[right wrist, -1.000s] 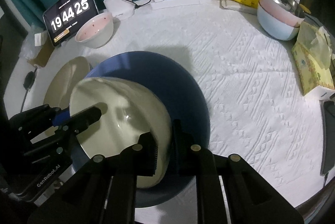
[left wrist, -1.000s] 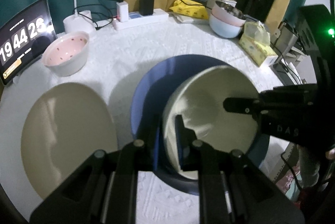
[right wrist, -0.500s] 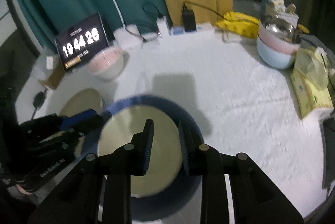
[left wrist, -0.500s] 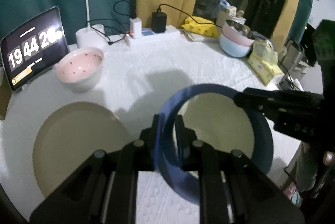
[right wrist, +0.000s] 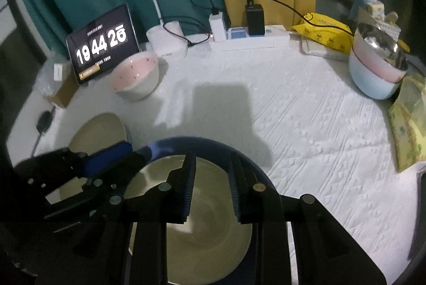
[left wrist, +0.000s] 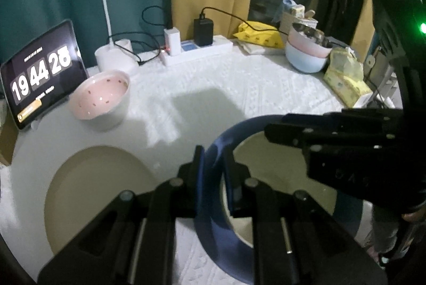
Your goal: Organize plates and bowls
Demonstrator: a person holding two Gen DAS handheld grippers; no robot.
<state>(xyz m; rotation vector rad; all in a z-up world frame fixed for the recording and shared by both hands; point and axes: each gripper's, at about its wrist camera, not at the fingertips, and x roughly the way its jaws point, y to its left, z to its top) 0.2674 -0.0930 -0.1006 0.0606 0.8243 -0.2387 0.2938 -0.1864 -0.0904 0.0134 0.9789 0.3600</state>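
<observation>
A blue plate (left wrist: 210,205) carries a cream bowl (right wrist: 202,226). My left gripper (left wrist: 213,154) is shut on the blue plate's rim and holds it off the table. My right gripper (right wrist: 211,165) is open above the cream bowl and holds nothing; it shows in the left wrist view (left wrist: 282,125) over the bowl (left wrist: 277,183). A cream plate (left wrist: 98,194) lies on the table to the left, also in the right wrist view (right wrist: 98,130). A pink bowl (left wrist: 102,98) stands at the back left.
A tablet clock (left wrist: 40,77), a lamp base (left wrist: 117,58) and a power strip (left wrist: 197,50) line the back edge. Stacked bowls (right wrist: 378,72) and a tissue pack (right wrist: 410,130) stand at the right. The table has a white cloth (right wrist: 306,125).
My right gripper let go of the cream bowl, opened and rose. The bowl settled flat in the blue plate, and my left gripper lifted the plate.
</observation>
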